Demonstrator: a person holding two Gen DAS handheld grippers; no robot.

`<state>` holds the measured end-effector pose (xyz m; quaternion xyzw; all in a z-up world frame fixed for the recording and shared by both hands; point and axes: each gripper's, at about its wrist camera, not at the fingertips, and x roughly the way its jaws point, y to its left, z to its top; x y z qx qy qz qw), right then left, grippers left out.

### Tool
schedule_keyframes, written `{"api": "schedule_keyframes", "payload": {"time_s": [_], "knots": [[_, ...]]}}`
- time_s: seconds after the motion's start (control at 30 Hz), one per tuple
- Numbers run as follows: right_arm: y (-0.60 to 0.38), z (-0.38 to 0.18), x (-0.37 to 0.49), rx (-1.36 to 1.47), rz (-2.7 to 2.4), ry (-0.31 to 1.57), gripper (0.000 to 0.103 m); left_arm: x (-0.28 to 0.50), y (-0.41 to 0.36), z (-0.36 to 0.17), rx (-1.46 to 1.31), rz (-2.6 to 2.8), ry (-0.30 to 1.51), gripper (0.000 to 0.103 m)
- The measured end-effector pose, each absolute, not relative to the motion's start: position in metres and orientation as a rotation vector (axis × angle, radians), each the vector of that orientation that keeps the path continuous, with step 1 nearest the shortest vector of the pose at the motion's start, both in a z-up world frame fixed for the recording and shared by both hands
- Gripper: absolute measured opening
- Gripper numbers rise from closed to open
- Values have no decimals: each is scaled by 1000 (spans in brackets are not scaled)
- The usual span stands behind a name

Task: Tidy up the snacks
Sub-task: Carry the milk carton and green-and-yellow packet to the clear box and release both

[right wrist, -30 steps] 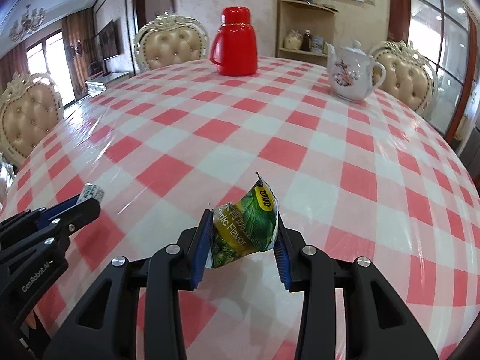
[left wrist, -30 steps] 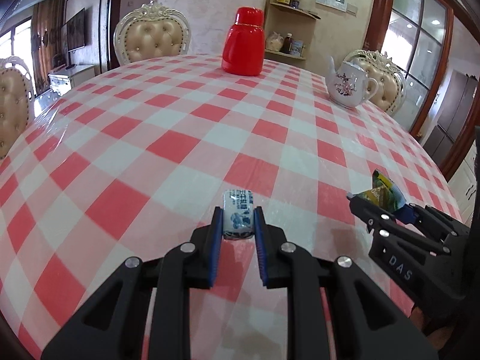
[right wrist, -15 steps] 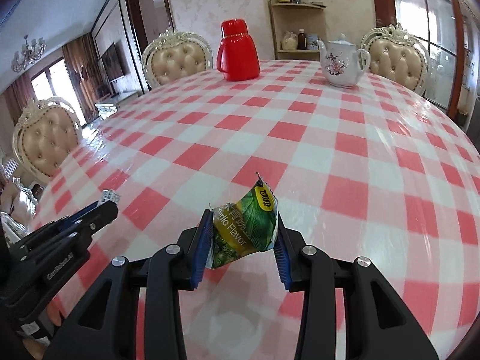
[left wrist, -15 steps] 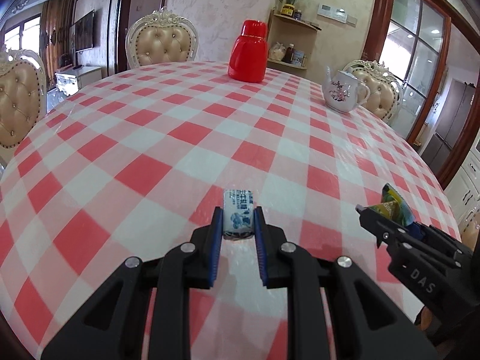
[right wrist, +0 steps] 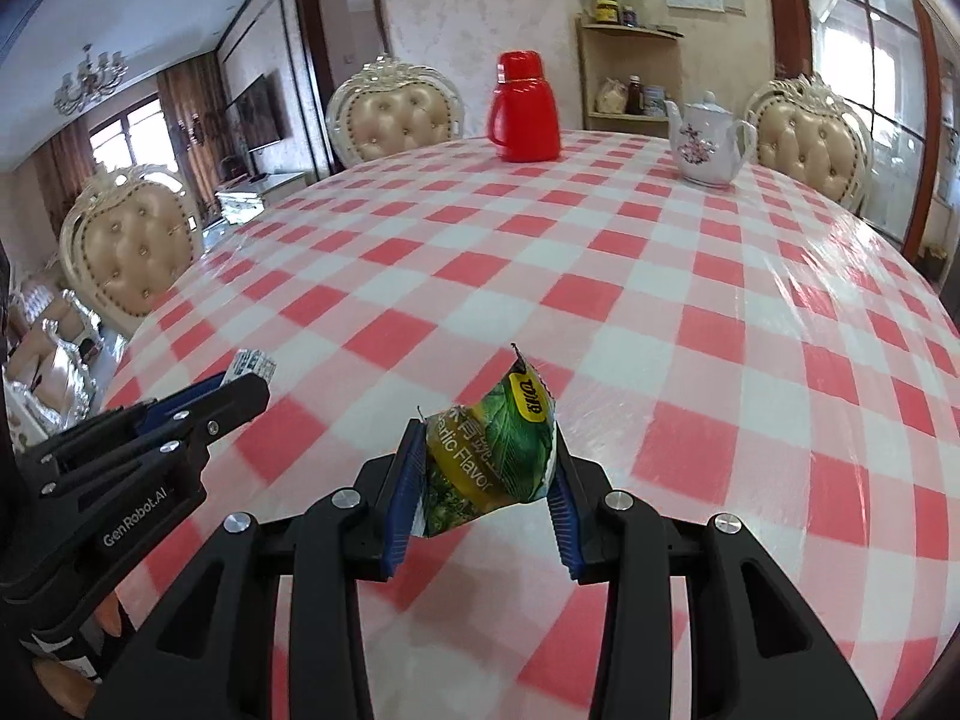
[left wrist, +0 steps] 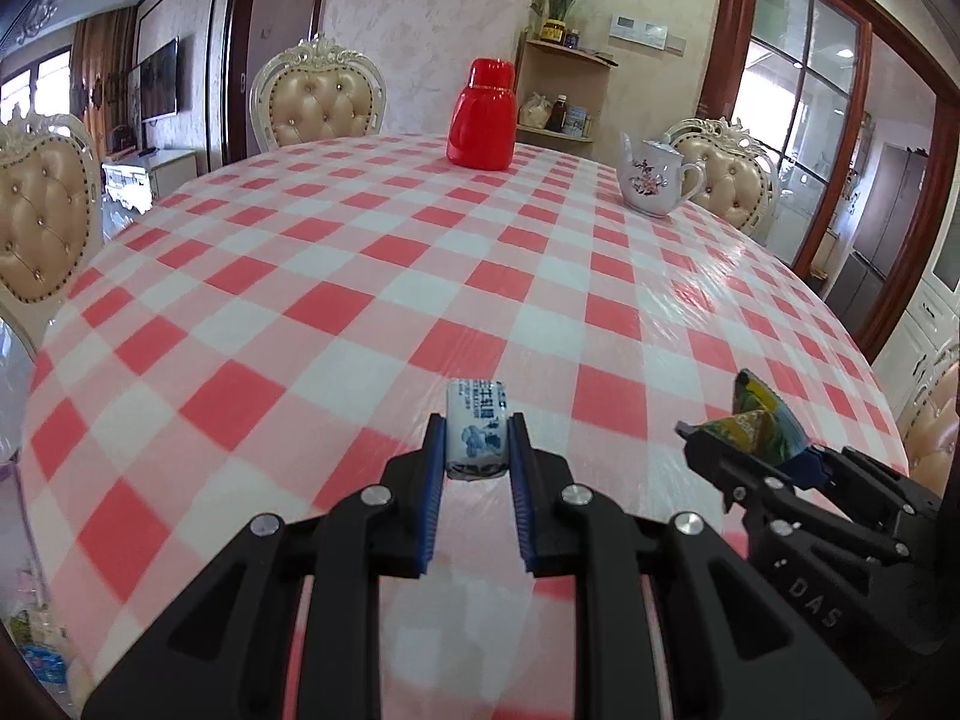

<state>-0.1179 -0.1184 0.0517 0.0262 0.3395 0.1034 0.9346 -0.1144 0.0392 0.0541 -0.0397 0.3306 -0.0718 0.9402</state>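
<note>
My left gripper (left wrist: 477, 441) is shut on a small white and blue snack packet (left wrist: 477, 426) and holds it above the near edge of the table. My right gripper (right wrist: 486, 450) is shut on a green and yellow snack bag (right wrist: 492, 450) marked "Garlic Flavor", also held above the table. In the left wrist view the right gripper (left wrist: 744, 438) shows at lower right with the green bag (left wrist: 759, 426). In the right wrist view the left gripper (right wrist: 240, 384) shows at lower left with the white packet (right wrist: 252, 365).
A round table with a red and white checked cloth (left wrist: 420, 276) fills both views. A red thermos (left wrist: 483, 114) and a white floral teapot (left wrist: 654, 180) stand at its far side. Cream tufted chairs (left wrist: 318, 102) surround it. A corner shelf (left wrist: 567, 90) stands behind.
Both grippers have drawn back and risen from the table with their snacks still held. More of the table and room shows now.
</note>
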Motion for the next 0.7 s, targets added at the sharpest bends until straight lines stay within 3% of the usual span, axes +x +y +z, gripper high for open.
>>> {"api": "schedule_keyframes", "payload": {"time_s": [0.7], "knots": [[-27, 61, -176, -72, 425, 681, 38, -203, 129, 69, -18, -60, 660, 21]]}}
